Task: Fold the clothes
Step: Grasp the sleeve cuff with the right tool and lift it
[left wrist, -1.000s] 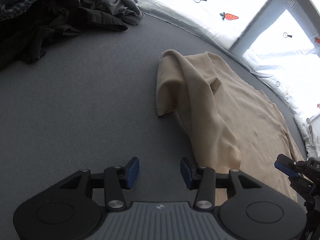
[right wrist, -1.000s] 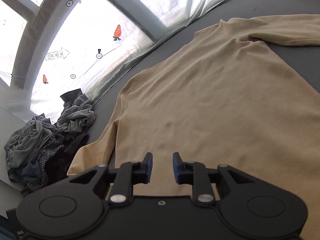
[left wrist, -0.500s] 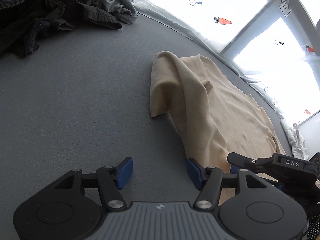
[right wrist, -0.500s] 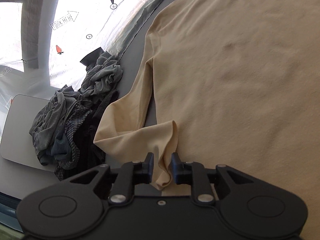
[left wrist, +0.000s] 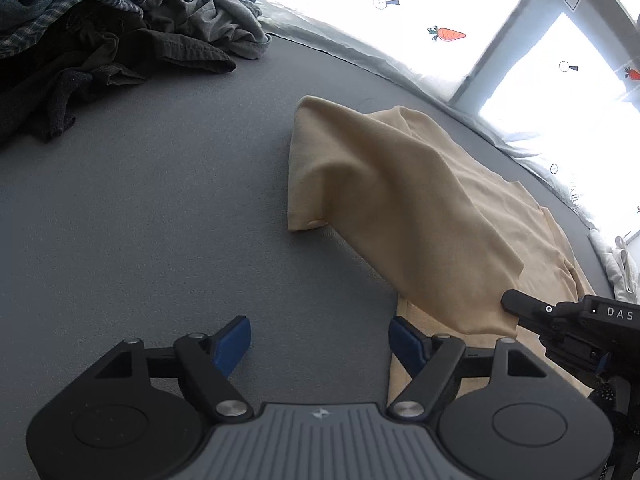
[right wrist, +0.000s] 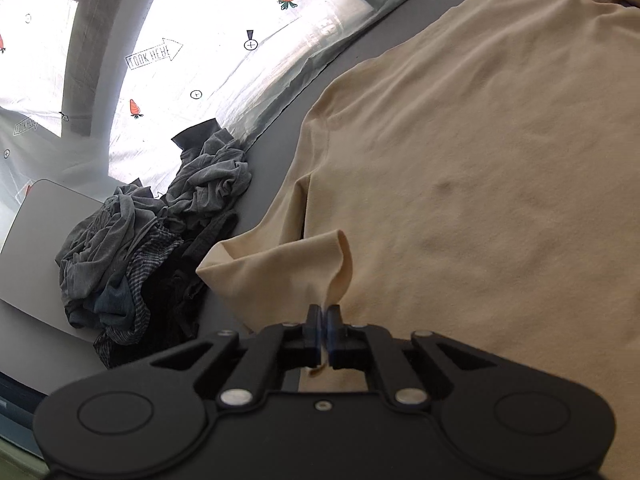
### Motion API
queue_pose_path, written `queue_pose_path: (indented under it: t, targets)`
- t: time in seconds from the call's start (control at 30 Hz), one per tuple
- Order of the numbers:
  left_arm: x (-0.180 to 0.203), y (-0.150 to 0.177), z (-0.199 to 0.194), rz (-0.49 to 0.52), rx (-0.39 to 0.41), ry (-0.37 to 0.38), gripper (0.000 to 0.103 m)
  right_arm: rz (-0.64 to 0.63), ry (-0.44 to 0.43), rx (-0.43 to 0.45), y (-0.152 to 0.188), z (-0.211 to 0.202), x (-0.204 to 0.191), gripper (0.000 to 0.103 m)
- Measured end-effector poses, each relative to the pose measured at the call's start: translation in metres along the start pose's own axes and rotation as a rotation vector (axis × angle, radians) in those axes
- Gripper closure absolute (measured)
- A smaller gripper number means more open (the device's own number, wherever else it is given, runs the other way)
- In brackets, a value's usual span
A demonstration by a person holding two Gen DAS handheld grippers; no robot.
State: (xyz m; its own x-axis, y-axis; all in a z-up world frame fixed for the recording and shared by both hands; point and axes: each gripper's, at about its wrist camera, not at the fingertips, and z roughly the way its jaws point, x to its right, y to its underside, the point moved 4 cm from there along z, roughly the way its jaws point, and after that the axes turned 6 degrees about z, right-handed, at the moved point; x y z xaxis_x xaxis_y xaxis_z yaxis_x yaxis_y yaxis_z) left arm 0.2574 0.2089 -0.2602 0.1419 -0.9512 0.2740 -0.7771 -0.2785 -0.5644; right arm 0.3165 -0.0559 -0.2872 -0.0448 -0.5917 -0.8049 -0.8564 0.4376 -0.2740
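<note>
Beige long-sleeved knit top (right wrist: 480, 168): spread flat on a grey felt-covered bench (left wrist: 140, 220), body smooth with faint creases and a small dark mark near its middle. One sleeve (left wrist: 384, 200) is lifted off the bench and drawn across toward the body, its upper part bent into a raised fold; the sleeve's cuff end is pinched in the right gripper (right wrist: 323, 322).

Right gripper: black frame, blue pads, jaws just closed tight on the cuff, a sliver of fabric showing between and below them. Seen in the left wrist view at the right edge, touching the lifted sleeve's end.

Left gripper (left wrist: 320, 346): black frame with grey ribbed body, blue pads. Jaws wide, having just been opening, nothing between them; they hover over bare bench, the right-hand pad just above the top's edge.

Heap of crumpled dark clothes (right wrist: 152, 240): grey, checked and black garments piled at the bench's far corner, well apart from the top.

Translucent sheet (right wrist: 200, 60): backlit, printed with carrots, arrows and small target marks, running along the bench's far edge.
</note>
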Motion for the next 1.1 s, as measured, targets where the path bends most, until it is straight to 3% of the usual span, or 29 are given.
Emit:
queue_pose_path:
  t: [0.27, 0.57, 0.7, 0.87, 1.0, 1.1]
  targets:
    - [0.083, 0.018, 0.002, 0.043, 0.005, 0.013, 0.026, 0.102, 0.052, 0.089, -0.045, -0.074, 0.066, 0.100]
    - [0.141, 0.049, 0.021, 0.024, -0.068, -0.005, 0.026, 0.105, 0.076, 0.038, -0.060, -0.117, 0.111, 0.100]
    - [0.158, 0.060, 0.024, 0.023, -0.078, -0.045, 0.025, 0.051, 0.089, -0.004, -0.066, -0.122, 0.116, 0.100]
    - [0.172, 0.067, 0.028, 0.024, -0.067, -0.112, 0.016, -0.050, 0.109, -0.028, -0.075, -0.129, 0.116, 0.100]
    - [0.185, 0.074, 0.034, 0.082, -0.064, -0.184, 0.001, -0.171, 0.158, -0.010, -0.086, -0.138, 0.110, 0.100]
    - [0.197, 0.080, 0.041, 0.152, -0.063, -0.269, 0.000, -0.284, 0.198, 0.022, -0.096, -0.146, 0.106, 0.100]
